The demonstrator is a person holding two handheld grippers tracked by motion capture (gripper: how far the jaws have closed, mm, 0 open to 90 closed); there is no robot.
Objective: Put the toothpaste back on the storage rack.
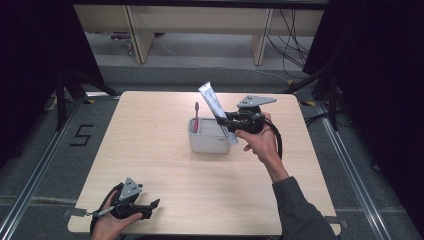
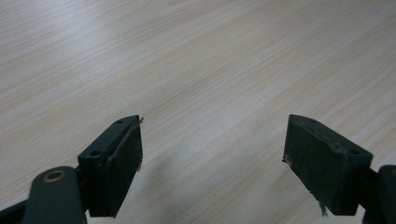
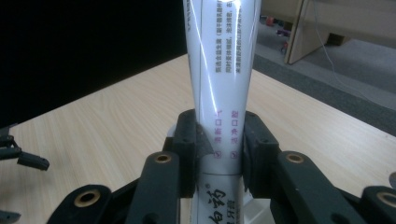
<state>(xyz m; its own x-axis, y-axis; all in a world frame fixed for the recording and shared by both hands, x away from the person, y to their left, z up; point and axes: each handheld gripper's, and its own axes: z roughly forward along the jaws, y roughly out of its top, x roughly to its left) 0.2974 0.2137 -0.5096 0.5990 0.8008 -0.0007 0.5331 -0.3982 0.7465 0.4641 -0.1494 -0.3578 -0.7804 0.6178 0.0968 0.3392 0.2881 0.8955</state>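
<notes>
A white toothpaste tube (image 1: 215, 106) leans up and to the left above the right end of a grey rectangular holder (image 1: 208, 141) near the table's middle. My right gripper (image 1: 226, 121) is shut on the tube's lower part. In the right gripper view the tube (image 3: 219, 60) rises between the two black jaws, with my right gripper (image 3: 218, 147) clamped on it. A pink toothbrush (image 1: 196, 118) stands upright in the holder's left end. My left gripper (image 1: 153, 205) rests open near the table's front left edge; in the left gripper view my left gripper (image 2: 212, 163) has nothing between its pads.
The light wooden table (image 1: 150, 150) carries nothing else. Behind it stand wooden furniture legs (image 1: 137, 35) and loose cables (image 1: 292, 45) on a grey floor. Dark curtains close both sides. The left gripper (image 3: 18, 156) shows at the left edge of the right gripper view.
</notes>
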